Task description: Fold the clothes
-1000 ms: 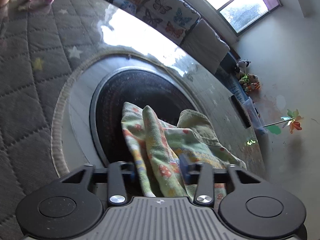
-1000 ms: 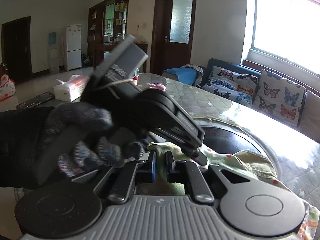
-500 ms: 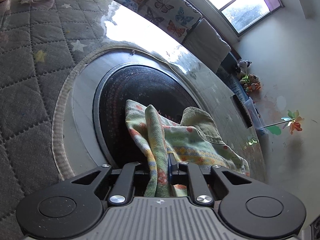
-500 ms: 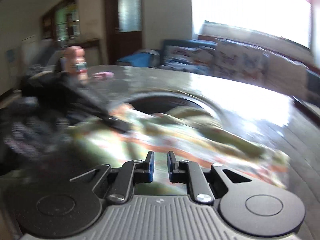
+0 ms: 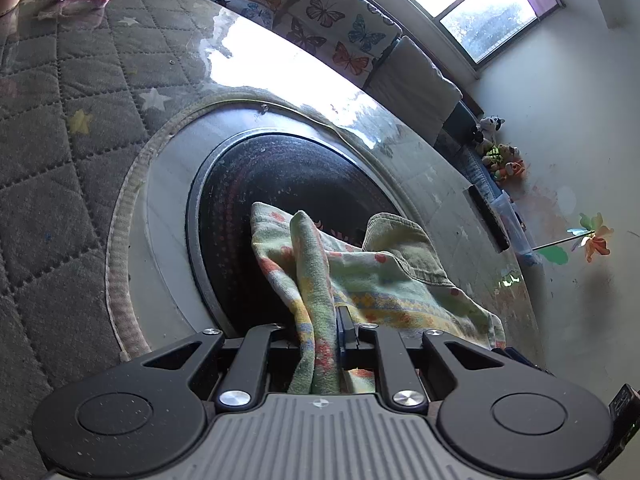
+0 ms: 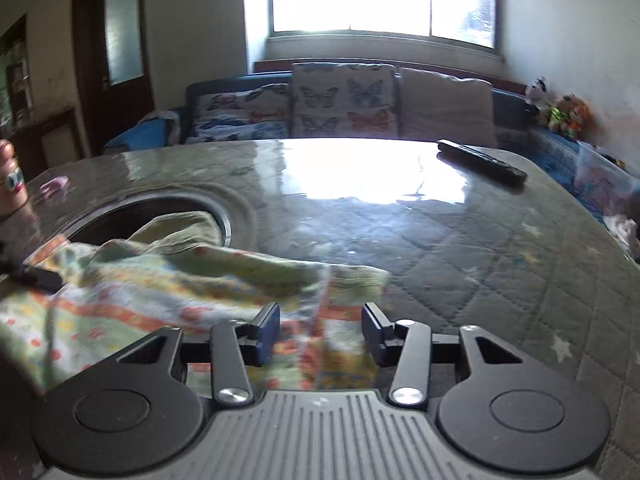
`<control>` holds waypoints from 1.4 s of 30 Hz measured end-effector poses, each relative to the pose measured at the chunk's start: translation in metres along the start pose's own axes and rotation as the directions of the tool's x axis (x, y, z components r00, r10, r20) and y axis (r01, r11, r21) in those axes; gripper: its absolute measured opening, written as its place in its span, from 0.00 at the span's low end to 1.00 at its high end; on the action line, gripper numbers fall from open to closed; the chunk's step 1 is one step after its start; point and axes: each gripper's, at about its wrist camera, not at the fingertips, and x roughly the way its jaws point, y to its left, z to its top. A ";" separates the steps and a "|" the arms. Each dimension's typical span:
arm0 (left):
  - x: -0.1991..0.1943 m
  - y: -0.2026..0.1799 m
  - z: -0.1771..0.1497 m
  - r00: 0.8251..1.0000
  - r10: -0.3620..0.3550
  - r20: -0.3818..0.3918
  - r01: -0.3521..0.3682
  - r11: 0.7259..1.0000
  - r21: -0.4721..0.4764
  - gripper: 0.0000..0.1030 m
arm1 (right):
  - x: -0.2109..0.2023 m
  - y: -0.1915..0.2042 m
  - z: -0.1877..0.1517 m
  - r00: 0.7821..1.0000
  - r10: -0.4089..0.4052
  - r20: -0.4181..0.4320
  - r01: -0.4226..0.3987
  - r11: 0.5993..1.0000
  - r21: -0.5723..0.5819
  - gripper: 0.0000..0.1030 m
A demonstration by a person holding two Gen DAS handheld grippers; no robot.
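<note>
Left gripper (image 5: 322, 326): clamped on a bunched ridge of the patterned garment (image 5: 384, 280). 1.0 s ago its jaws stood apart around that ridge; by 0.5 s ago they had closed on it, and the grip looks the same now.

Right gripper (image 6: 320, 330): jaws now spread wide, nothing between them. 0.5 s ago they were nearly together. It has also swung from facing the left gripper to facing the window, and hangs over the garment's near edge (image 6: 304, 344) (cloth blurred in this view, so contact cannot be told).

Garment: pale green print with orange and yellow bands, lying crumpled, partly over the dark round inset (image 5: 256, 184) of the quilted table cover (image 5: 60, 128), partly on the quilting. An olive corduroy piece (image 5: 404, 248) shows at its far side; whether this is a collar or a separate item cannot be told.

Reading: 1 hold is secured and the free gripper has opened above the cloth, probably for a 2nd hold. No flat fold is visible.
</note>
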 end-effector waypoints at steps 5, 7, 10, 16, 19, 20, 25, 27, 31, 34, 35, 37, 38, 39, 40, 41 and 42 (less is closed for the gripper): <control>-0.001 -0.002 0.000 1.000 0.013 0.003 -0.013 1.000 0.015 0.16 | 0.011 -0.021 0.001 1.000 0.015 -0.021 -0.012 0.992 0.127 0.56; -0.001 -0.003 0.000 1.000 0.020 0.005 -0.020 1.000 0.023 0.16 | 0.013 -0.021 0.001 1.000 0.009 -0.014 -0.007 0.990 0.143 0.58; -0.001 -0.006 -0.001 0.999 0.034 0.008 -0.034 0.999 0.037 0.16 | 0.016 -0.012 0.000 1.000 0.011 -0.008 -0.010 0.989 0.147 0.58; -0.007 -0.017 -0.002 0.999 0.051 0.020 -0.052 0.996 0.066 0.13 | 0.011 0.000 0.002 0.999 0.050 -0.001 -0.049 0.989 0.136 0.11; -0.014 -0.030 -0.001 0.999 0.033 0.043 -0.037 0.995 0.096 0.12 | -0.004 -0.004 0.005 0.998 0.055 0.039 -0.060 0.987 0.149 0.08; -0.016 -0.035 0.000 0.998 0.025 0.050 -0.030 0.994 0.109 0.11 | -0.011 -0.005 0.007 0.997 0.045 0.056 -0.053 0.988 0.144 0.05; -0.015 -0.064 0.002 0.998 -0.001 0.062 -0.009 0.986 0.167 0.10 | -0.039 -0.024 0.014 0.995 0.005 0.104 -0.021 0.988 0.155 0.01; -0.011 -0.075 0.000 0.998 -0.010 0.058 -0.001 0.983 0.184 0.10 | -0.043 -0.033 0.014 0.996 0.011 0.092 -0.027 0.985 0.171 0.01; -0.007 -0.086 -0.005 0.998 0.003 0.058 -0.015 0.978 0.208 0.10 | -0.040 -0.041 0.004 0.997 0.026 0.072 -0.040 0.978 0.205 0.01; -0.006 -0.082 -0.006 0.998 0.026 0.055 -0.036 0.980 0.197 0.10 | -0.032 -0.051 -0.002 0.997 0.048 0.054 -0.061 0.962 0.268 0.10; -0.006 -0.080 -0.005 0.998 0.031 0.054 -0.041 0.980 0.195 0.11 | -0.029 -0.054 -0.004 0.997 0.062 0.046 -0.073 0.954 0.291 0.22; -0.004 -0.075 -0.005 0.998 0.042 0.049 -0.050 0.980 0.190 0.11 | -0.019 -0.061 -0.010 0.995 0.101 0.024 -0.103 0.934 0.341 0.44; -0.003 -0.073 -0.005 0.998 0.048 0.045 -0.056 0.981 0.188 0.11 | -0.016 -0.061 -0.011 0.995 0.096 0.019 -0.097 0.934 0.344 0.48; -0.001 -0.070 -0.005 0.998 0.056 0.042 -0.063 0.981 0.185 0.11 | -0.013 -0.062 -0.013 0.996 0.091 0.014 -0.090 0.934 0.347 0.48; 0.001 -0.067 -0.005 0.997 0.062 0.037 -0.068 0.981 0.180 0.11 | -0.010 -0.062 -0.015 0.996 0.085 0.009 -0.083 0.933 0.349 0.49; 0.002 -0.065 -0.005 0.997 0.065 0.034 -0.070 0.982 0.177 0.11 | -0.008 -0.060 -0.015 0.997 0.072 0.019 -0.074 0.940 0.333 0.51; 0.002 -0.064 -0.006 0.997 0.066 0.032 -0.070 0.982 0.176 0.11 | -0.006 -0.058 -0.014 0.997 0.068 0.018 -0.071 0.944 0.321 0.52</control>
